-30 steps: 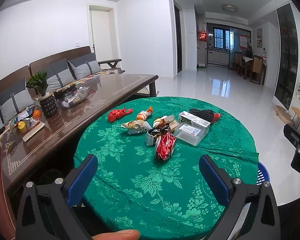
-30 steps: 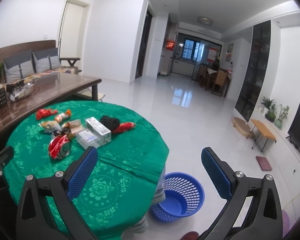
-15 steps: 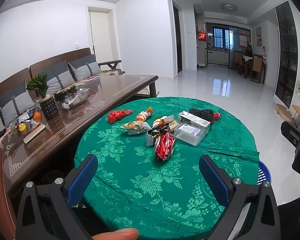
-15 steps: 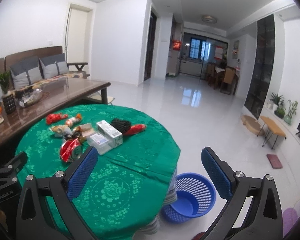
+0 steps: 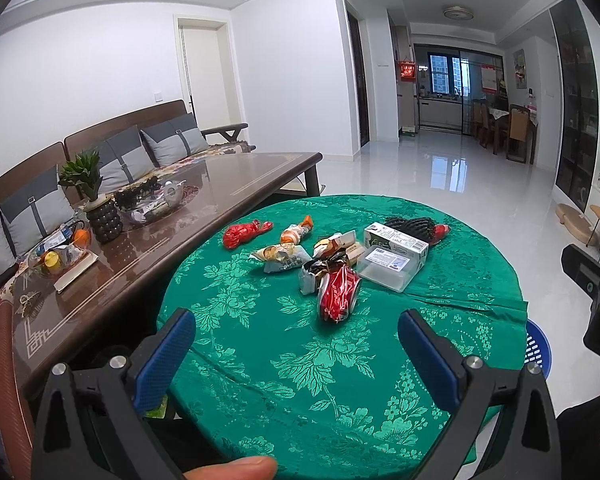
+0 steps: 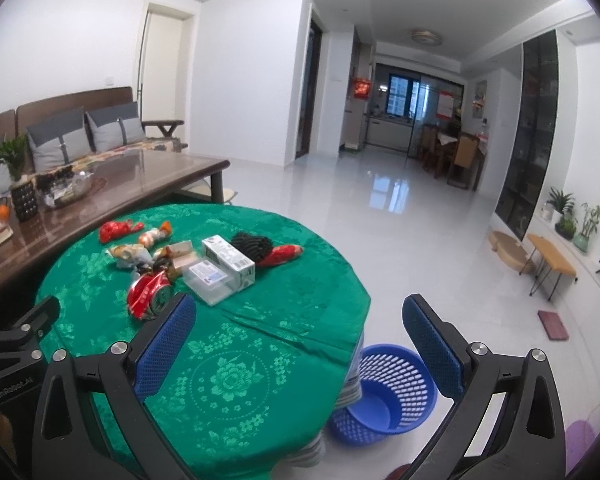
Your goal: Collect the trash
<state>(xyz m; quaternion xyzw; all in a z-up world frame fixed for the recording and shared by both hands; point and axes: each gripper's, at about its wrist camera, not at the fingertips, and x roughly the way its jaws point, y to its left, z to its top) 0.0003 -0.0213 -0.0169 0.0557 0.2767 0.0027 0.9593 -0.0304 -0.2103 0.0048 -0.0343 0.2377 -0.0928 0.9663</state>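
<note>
Both tools, left tool (image 5: 296, 336) and right tool (image 6: 298, 326), are spread wide and hold nothing. The smooth can (image 5: 337, 294) could roll away if nudged sideways.

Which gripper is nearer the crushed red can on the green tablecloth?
Left, as far as the views show. The left gripper hangs open straight in front of the crushed red can. The right gripper, also open, sits off to the can's right, toward the blue basket.
</note>
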